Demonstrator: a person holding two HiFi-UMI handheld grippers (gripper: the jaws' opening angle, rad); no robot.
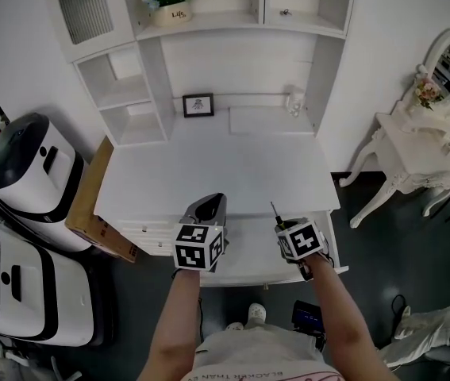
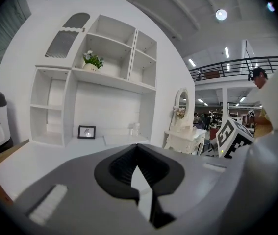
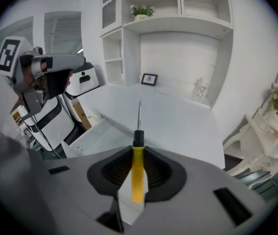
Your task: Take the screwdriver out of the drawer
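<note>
A screwdriver (image 3: 137, 176) with a yellow handle, a black collar and a thin metal shaft is clamped in my right gripper (image 3: 138, 151). In the head view its shaft (image 1: 274, 211) sticks out over the front edge of the white desk (image 1: 209, 173). The right gripper (image 1: 282, 227) hangs above the open white drawer (image 1: 252, 270), which also shows in the right gripper view (image 3: 93, 135) below the desk edge. My left gripper (image 1: 213, 202) hovers beside it to the left. Its jaws are shut with nothing between them (image 2: 138, 150), and it points towards the hutch.
A small picture frame (image 1: 198, 105) stands at the back of the desk and a flower pot (image 1: 169, 2) on the hutch shelf. A cardboard box (image 1: 90, 205) and two white-and-black machines (image 1: 26, 169) stand at the left, a white vanity table (image 1: 419, 145) at the right.
</note>
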